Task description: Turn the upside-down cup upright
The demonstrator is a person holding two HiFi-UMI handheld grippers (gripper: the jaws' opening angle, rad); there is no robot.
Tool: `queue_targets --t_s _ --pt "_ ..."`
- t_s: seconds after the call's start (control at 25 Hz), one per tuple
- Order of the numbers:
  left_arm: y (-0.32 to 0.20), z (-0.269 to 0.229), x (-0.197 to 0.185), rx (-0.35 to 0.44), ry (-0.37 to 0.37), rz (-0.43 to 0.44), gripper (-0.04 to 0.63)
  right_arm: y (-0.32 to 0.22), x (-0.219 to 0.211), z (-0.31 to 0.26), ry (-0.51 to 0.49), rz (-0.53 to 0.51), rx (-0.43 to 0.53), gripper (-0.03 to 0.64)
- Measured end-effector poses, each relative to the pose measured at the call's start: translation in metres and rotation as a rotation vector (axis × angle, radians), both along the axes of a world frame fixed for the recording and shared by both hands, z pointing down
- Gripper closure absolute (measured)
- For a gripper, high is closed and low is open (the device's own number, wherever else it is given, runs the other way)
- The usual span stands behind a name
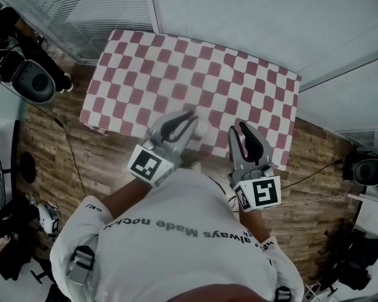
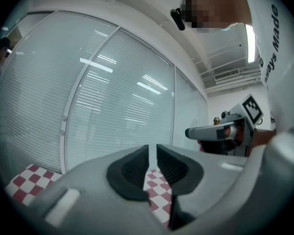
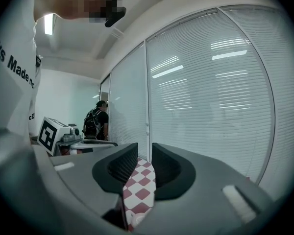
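As seen in the head view, the cup (image 1: 202,129) is found on the checkered tablecloth (image 1: 145,74) at frame centre, between the gripper tips, just right of the left gripper (image 1: 191,117) and left of the right gripper (image 1: 238,128). The left is judged nearer. Its axis cannot be determined. Wood flooring (image 1: 57,150) surrounds the table.

In the left gripper view, the jaws are held almost together with nothing between them. Cloth is seen low and window blinds (image 2: 112,97) beyond.

In the right gripper view, the jaws are likewise nearly closed and empty.
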State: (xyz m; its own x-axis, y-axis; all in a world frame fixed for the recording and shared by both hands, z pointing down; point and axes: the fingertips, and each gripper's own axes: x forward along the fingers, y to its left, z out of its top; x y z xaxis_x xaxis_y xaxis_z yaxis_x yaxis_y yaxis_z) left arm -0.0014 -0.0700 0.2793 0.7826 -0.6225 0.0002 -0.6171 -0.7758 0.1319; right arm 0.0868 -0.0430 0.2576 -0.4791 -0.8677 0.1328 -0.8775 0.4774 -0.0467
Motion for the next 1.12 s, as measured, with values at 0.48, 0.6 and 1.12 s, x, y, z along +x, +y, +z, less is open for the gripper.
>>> queue_targets --t_s 0.48,0.6,1.12 --pt "0.0073 -0.0023 0.0027 0.015 -0.008 0.018 0.554 0.0051 0.0003 0.0015 -0.016 0.027 -0.016 0.538" --pt "0.0061 -0.0041 0.0026 0.016 0.003 0.017 0.554 0.0048 0.0017 0.0015 -0.011 0.033 -0.018 0.54" --pt "0.0112 -0.0005 0.0002 -0.01 0.017 0.016 0.555 0.0104 0.0016 0.0032 -0.003 0.027 -0.02 0.541"
